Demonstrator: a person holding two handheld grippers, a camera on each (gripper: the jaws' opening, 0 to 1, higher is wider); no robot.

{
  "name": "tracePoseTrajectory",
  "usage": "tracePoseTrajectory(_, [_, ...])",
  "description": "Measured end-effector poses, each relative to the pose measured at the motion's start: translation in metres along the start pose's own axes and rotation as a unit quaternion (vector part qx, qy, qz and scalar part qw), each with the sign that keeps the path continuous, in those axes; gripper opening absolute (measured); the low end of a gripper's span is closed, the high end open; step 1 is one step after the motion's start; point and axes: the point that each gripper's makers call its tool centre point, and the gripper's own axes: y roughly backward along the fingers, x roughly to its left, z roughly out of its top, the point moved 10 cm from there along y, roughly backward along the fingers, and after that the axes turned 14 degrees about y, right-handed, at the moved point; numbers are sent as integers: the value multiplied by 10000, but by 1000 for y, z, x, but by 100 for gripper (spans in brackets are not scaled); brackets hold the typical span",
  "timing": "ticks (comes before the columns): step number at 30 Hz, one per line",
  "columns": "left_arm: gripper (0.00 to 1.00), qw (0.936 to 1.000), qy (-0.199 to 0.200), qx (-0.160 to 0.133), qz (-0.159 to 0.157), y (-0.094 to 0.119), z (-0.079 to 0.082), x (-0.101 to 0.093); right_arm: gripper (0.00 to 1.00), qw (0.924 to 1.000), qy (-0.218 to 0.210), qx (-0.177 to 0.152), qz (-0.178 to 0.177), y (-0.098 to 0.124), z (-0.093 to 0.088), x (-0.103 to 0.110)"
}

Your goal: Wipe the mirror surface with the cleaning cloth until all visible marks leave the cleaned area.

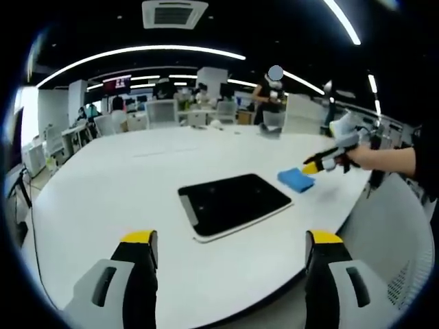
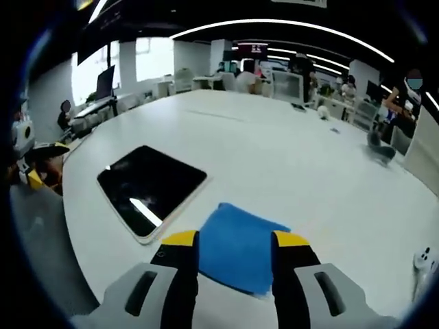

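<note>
The mirror (image 1: 233, 202) is a dark, glossy rectangle with a pale rim, lying flat on the white table (image 1: 123, 178). A folded blue cloth (image 1: 296, 179) rests just to its right. My left gripper (image 1: 232, 240) is open, both yellow-tipped jaws wide apart above the table's near edge, short of the mirror. A hand brings my right gripper (image 1: 314, 166) in from the right to the cloth's edge. In the right gripper view the right gripper (image 2: 235, 240) is open, its jaws straddling the cloth (image 2: 240, 229), with the mirror (image 2: 151, 185) to the left. The left gripper (image 2: 38, 164) sits at the far left.
The table (image 2: 274, 157) is large, oval and mostly bare. A small white object (image 2: 425, 264) lies near its right edge and a dark item (image 2: 378, 147) sits farther back. Office chairs, desks and people stand beyond the table.
</note>
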Motion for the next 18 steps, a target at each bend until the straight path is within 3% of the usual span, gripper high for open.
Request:
tracePoseTrajectory(9, [87, 10000, 32, -49, 22, 0, 0, 0, 37, 9997, 21, 156, 179, -20, -2, 1])
tracePoseTrajectory(13, [86, 10000, -15, 15, 14, 0, -1, 0, 35, 9989, 238, 358, 174, -33, -6, -4])
tracePoseTrajectory(15, [86, 10000, -2, -14, 22, 0, -1, 0, 35, 9970, 407, 634, 189, -36, -11, -2])
tracePoseTrajectory(16, [86, 10000, -11, 12, 31, 0, -1, 0, 33, 9989, 218, 373, 185, -38, -9, 0])
tracePoseTrajectory(18, [86, 10000, -6, 12, 17, 0, -1, 0, 30, 9988, 31, 383, 304, -36, -12, 0])
